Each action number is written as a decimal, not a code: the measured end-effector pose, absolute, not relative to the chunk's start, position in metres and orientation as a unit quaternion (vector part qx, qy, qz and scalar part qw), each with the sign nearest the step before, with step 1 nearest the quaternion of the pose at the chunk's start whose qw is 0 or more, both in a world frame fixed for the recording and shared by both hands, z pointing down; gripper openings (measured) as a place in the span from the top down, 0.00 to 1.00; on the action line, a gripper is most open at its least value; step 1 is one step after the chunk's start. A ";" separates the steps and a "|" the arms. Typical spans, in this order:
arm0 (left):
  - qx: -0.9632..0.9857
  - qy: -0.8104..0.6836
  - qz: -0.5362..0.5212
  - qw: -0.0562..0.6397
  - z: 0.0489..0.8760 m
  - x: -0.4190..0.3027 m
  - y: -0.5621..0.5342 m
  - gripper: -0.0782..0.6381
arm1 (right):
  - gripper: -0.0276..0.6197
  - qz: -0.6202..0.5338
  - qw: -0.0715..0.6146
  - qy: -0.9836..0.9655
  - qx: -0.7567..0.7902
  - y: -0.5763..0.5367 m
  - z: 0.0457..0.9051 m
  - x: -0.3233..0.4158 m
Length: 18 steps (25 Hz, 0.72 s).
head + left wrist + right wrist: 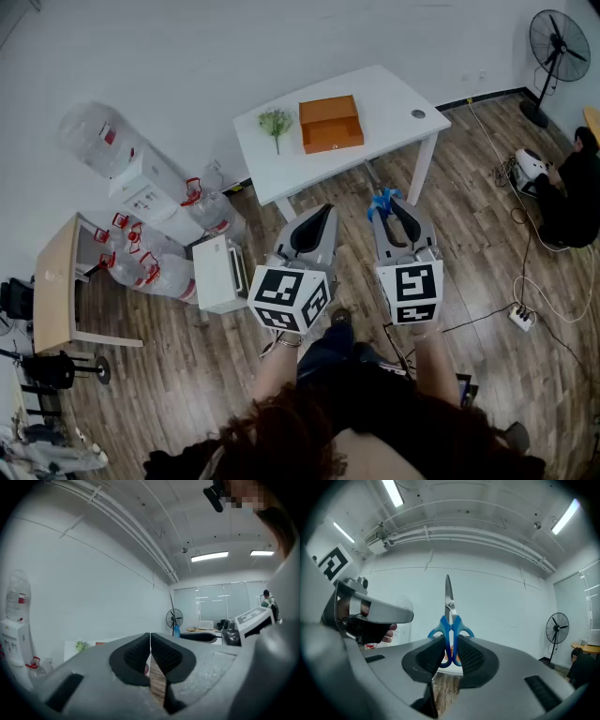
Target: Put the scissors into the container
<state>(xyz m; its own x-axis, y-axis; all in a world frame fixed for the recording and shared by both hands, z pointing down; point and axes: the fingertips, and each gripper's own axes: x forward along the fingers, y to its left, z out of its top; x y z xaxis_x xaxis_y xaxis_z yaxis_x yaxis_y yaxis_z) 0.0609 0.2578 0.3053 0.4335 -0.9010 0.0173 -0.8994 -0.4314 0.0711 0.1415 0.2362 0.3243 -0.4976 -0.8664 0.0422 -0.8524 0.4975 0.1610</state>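
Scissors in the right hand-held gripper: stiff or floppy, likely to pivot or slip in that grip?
The scissors probably stay stiff: the closed metal blades stand straight. The right hand-held gripper pinches only the blue handle loops, so they might pivot if jolted. Smooth plastic loops could slip.

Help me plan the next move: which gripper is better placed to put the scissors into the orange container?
Right. The right gripper clamps the scissors by their blue handles, facing the table with the orange container. The left gripper is shut, empty.
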 end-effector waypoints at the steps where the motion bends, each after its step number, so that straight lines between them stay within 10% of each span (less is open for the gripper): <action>1: 0.846 -0.532 -0.012 0.035 0.306 0.058 0.254 0.87 | 0.84 -0.059 0.055 -0.863 0.500 0.233 0.325 0.139; 18: 0.856 -0.514 -0.033 0.047 0.311 -0.003 0.174 0.87 | 0.84 -0.073 0.067 -0.848 0.521 0.157 0.331 0.080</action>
